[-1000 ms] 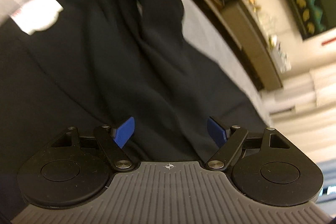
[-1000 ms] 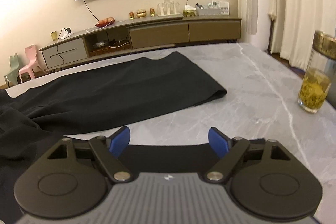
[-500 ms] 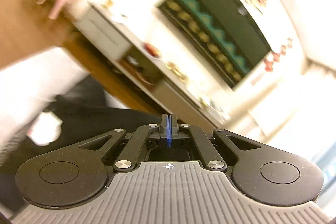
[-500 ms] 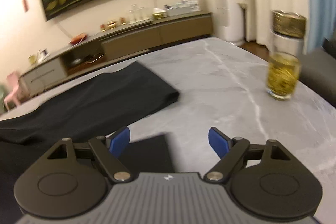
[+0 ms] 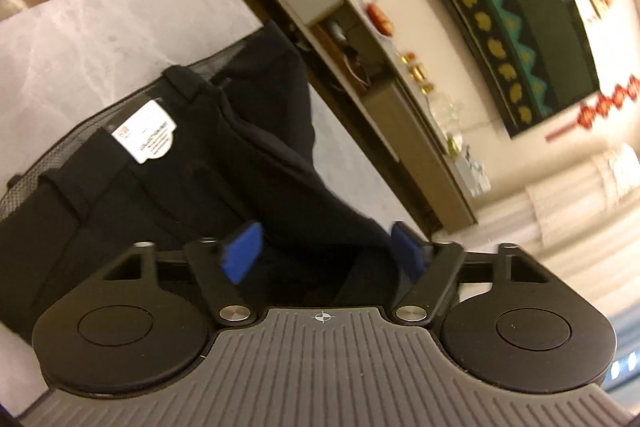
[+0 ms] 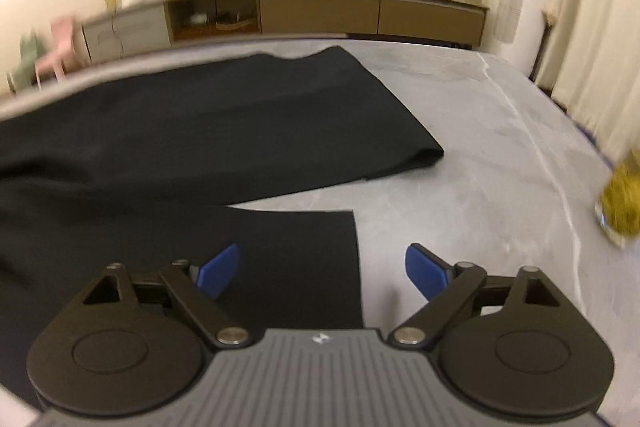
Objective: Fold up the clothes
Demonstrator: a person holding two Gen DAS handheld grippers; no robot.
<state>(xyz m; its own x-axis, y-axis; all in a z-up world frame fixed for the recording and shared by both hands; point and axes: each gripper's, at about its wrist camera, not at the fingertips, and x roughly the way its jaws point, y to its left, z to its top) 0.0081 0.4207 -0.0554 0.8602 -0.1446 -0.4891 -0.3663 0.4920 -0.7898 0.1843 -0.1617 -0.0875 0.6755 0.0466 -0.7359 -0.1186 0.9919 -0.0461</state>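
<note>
Trousers (image 6: 168,131), one black pair, lie spread on the grey marble table (image 6: 472,147). I count two legs in my right wrist view: the farther one runs flat toward the table's far edge and ends in a neat cuff, the nearer one ends in a straight hem just ahead of my right gripper (image 6: 322,269). That gripper's two blue fingers (image 6: 218,271) stand wide apart, holding nothing; one sits over the nearer leg, the other over bare marble beside the hem.

In my left wrist view the same trousers (image 5: 180,187) show their waist end, bunched and rumpled on the table (image 5: 100,27). One white label (image 5: 146,137) is sewn inside the waistband, a belt loop stands above it, and a strip of dark mesh lining shows along the waistband's edge. The cloth looks matte and near-black, with soft folds rising between my left gripper (image 5: 326,251) and the table's far side. This gripper's two blue fingers (image 5: 242,253) are also spread apart, with a ridge of fabric between them; I cannot tell whether either pad touches it.

One glass of yellow-green drink (image 6: 618,211), blurred, stands on the table well to the right of the trousers. Beyond the table, one long low cabinet (image 6: 360,15) lines the wall.
</note>
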